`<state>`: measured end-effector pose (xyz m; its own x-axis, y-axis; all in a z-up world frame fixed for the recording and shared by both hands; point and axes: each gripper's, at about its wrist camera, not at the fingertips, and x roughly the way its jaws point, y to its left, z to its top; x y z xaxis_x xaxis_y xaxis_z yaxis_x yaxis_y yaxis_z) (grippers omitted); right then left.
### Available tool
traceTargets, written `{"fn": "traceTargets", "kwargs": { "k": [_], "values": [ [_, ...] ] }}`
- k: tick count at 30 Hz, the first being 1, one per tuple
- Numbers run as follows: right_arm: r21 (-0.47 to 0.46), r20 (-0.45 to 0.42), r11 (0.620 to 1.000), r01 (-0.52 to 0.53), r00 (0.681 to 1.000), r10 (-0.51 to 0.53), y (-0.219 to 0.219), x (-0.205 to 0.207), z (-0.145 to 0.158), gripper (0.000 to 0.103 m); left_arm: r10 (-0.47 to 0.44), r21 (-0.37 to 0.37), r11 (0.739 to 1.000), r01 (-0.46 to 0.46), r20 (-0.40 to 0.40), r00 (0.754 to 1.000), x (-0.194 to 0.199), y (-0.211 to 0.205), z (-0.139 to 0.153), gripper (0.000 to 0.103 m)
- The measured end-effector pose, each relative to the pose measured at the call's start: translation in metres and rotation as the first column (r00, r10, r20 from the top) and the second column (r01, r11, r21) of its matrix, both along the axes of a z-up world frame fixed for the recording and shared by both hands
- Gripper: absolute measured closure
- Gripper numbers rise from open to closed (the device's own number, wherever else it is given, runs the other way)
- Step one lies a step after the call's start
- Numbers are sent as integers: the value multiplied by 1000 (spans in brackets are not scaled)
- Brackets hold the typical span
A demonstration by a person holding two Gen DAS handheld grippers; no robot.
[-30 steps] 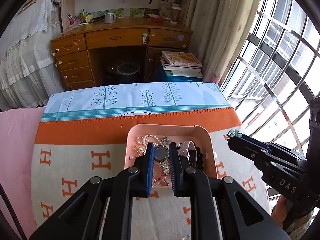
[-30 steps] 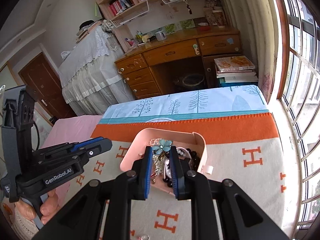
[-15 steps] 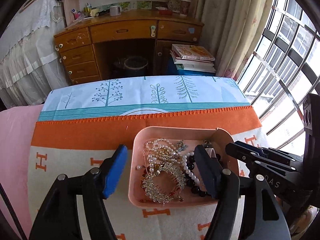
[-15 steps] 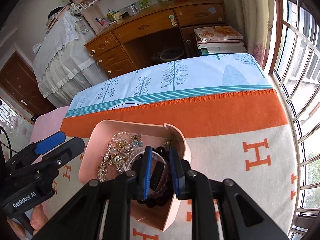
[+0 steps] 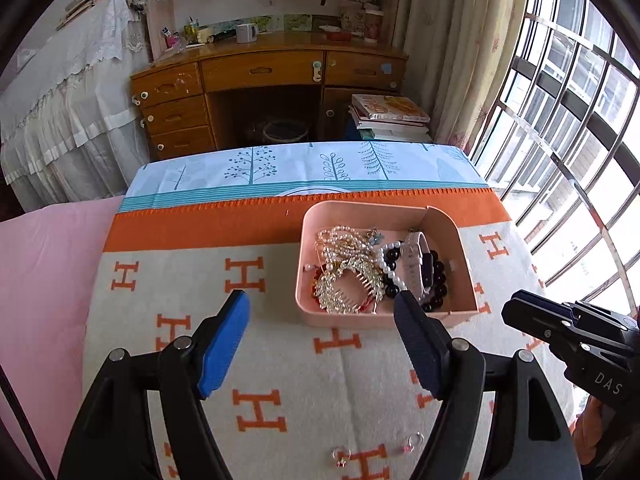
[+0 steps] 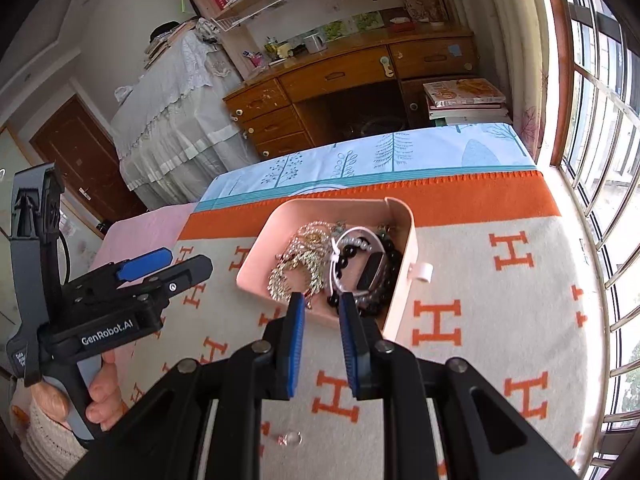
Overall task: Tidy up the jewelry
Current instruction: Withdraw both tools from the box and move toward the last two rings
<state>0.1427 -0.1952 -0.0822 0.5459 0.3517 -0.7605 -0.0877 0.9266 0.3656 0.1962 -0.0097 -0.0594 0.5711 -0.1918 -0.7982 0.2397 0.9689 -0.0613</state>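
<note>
Left wrist view: left gripper (image 5: 320, 312) now spread wide and empty, right gripper (image 6: 322, 312) partly parted, empty — pieces dropped in pink tray (image 5: 460, 240), earrings (image 5: 412, 442) next.

The blanket (image 5: 280, 360) is cream with orange H letters and an orange band. Beyond it lies a pale blue sheet (image 5: 304, 168) printed with teal trees. The tray (image 5: 384, 320) is pink, holding gold, white pearl and black bead jewelry (image 5: 360, 268). The gripper pads (image 5: 224, 344) are blue.
</note>
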Motion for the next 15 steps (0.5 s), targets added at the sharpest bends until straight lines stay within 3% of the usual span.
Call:
{"fn": "traceTargets", "kwargs": {
  "k": [4,8,13,15],
  "values": [
    [-2,-2,1000,-13,1000,13,6,-28,-3,85,-6,-6,1000,6,22,1000,-32,8,6,29],
    [-5,-6,1000,-26,1000,26,13,-52,-7,85,-7,-7,1000,8,58,998,-62,13,8,16],
    [-25,-18,999,-46,999,46,27,-78,-19,85,-13,30,999,10,110,994,-95,13,-1,15],
    [-34,-30,998,-52,998,50,32,-86,-27,79,-22,31,999,19,98,995,-103,13,-11,15]
  ]
}}
